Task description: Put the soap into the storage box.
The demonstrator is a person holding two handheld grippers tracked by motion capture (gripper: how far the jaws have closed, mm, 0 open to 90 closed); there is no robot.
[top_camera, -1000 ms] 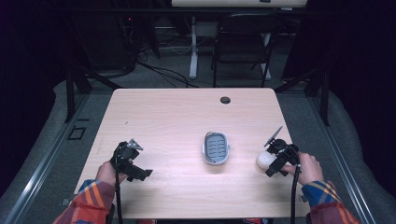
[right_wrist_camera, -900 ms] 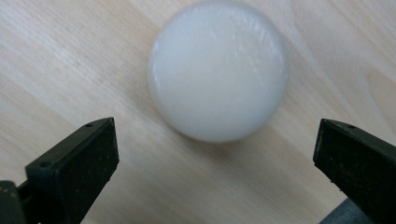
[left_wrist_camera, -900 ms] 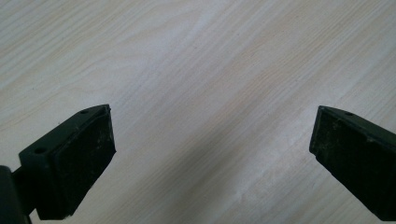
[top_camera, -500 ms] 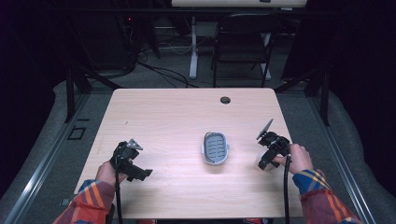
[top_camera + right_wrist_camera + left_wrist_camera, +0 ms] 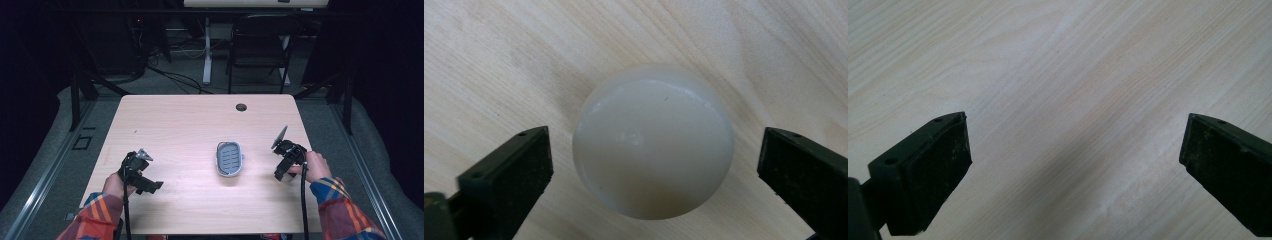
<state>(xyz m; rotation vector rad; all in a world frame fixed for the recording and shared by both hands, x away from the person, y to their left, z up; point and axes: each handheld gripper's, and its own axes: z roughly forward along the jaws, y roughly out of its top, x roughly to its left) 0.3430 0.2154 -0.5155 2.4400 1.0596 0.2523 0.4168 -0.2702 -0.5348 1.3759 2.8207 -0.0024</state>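
White ball (image 5: 653, 142) squarely between the jaws of the right gripper (image 5: 651, 165), a gap on either side, neither pad touching yet. Jaws spread wide, holding nothing. No long axis to speak of: round all over, so any line of closing should serve. Resting on the desk (image 5: 499, 60), directly ahead of the jaws and a little nearer the left one in the right gripper view. Probably a closing move next, judging by the straddle; some risk of the smooth ball squirting out if the pads meet it off centre.

Left gripper (image 5: 1075, 165) far from the ball, on the opposite side of the desk, jaws likewise spread wide with bare pale wood between them. Right hand (image 5: 314, 166) plainly the nearer one; left hand (image 5: 116, 184) idle near the front edge.

Between the two grippers in the high view, a small grey oval dish (image 5: 229, 159) with slots in its base, well apart from both, lying lengthwise away from the person. Beyond it, a round cable hole (image 5: 241, 107) near the far edge. Further back, a dark room, a folding chair (image 5: 257, 50), loose cables on the floor.
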